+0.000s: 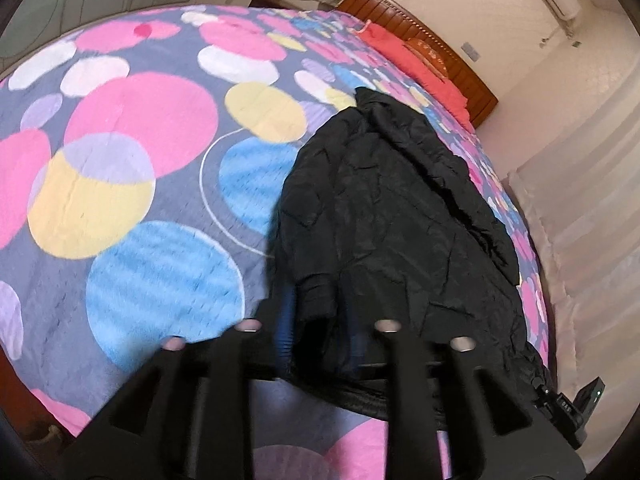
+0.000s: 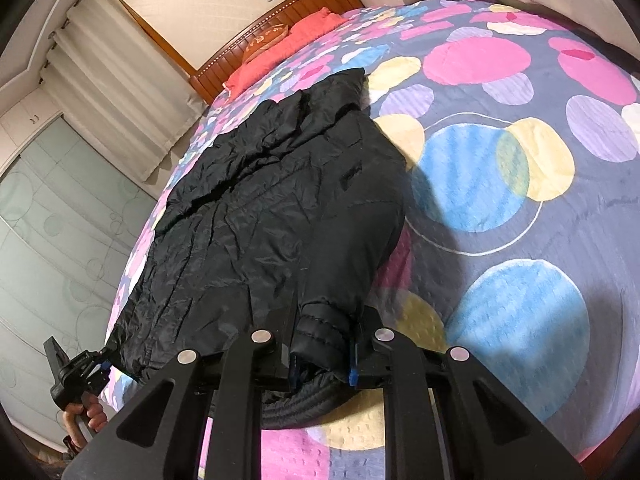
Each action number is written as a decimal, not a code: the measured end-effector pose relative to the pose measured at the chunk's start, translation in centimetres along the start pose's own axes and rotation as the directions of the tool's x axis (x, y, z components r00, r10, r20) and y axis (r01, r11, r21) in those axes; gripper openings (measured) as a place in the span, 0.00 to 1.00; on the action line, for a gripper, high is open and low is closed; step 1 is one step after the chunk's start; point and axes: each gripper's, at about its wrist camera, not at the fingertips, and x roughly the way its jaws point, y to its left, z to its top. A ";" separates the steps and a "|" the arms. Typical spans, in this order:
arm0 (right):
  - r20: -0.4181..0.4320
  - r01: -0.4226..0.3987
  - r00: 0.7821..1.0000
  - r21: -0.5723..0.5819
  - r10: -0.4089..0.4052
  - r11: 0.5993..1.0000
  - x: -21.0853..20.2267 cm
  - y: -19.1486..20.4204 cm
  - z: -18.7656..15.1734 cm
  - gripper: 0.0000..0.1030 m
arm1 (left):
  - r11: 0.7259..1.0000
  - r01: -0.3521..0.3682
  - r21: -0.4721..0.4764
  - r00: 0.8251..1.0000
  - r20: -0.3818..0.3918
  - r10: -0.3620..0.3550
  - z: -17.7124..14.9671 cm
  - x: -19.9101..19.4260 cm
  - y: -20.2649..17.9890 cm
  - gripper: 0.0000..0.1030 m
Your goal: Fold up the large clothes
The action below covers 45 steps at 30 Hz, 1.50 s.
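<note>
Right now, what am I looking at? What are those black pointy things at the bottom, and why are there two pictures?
No robot here: a person holds a gripper in each hand, and each has a camera looking along its two fingers. The black bars at the bottom are those grippers. One picture is from the left gripper, the other from the right gripper. A black jacket lies on a spotty bed. The right fingers pinch the jacket's cuff. The left picture is blurry, so I can't tell whether its fingers grip anything.
</note>
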 end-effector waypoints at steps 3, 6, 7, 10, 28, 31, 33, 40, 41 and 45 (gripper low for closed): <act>-0.004 0.003 1.000 0.004 -0.003 1.000 0.1 -0.1 -0.1 0.17 | 1.000 -0.006 -0.013 1.000 -0.009 0.006 -0.1 0.5 0.4 0.50; -0.007 0.002 1.000 0.014 -0.002 1.000 0.2 -0.4 -0.1 0.17 | 0.999 -0.003 -0.040 0.999 -0.035 0.002 -0.2 1.6 1.1 0.58; -0.008 0.003 1.000 0.016 -0.002 1.000 0.2 -0.5 -0.1 0.17 | 0.999 0.000 -0.049 0.999 -0.044 -0.003 -0.2 1.8 1.2 0.58; -0.010 0.006 1.000 0.021 -0.005 1.000 0.4 -0.6 -0.3 0.17 | 0.996 0.036 -0.081 0.996 -0.081 -0.043 -0.3 3.2 1.6 0.49; 0.016 -0.193 0.981 0.128 0.193 0.973 0.2 -0.5 2.8 0.16 | 0.962 0.272 -0.010 0.962 0.011 -0.271 4.4 -0.9 -3.8 0.11; 0.049 -0.254 0.967 0.122 0.250 0.960 0.4 0.6 5.3 0.16 | 0.955 0.296 0.003 0.955 0.017 -0.296 6.8 -0.4 -5.8 0.11; 0.071 -0.286 0.958 0.109 0.279 0.952 0.6 1.4 7.3 0.16 | 0.955 0.295 0.026 0.955 0.021 -0.295 8.4 0.1 -7.2 0.11; 0.136 -0.331 0.939 0.093 0.317 0.939 3.9 3.5 16.0 0.16 | 0.965 0.252 0.070 0.966 0.045 -0.256 15.8 4.4 -11.7 0.11; 0.139 -0.334 0.938 0.100 0.319 0.937 4.9 3.7 17.5 0.16 | 0.968 0.242 0.063 0.968 0.047 -0.245 17.3 5.6 -12.3 0.11; 0.138 -0.334 0.939 0.134 0.316 0.933 8.7 4.0 22.6 0.16 | 0.978 0.198 0.061 0.979 0.045 -0.201 21.9 10.1 -14.0 0.11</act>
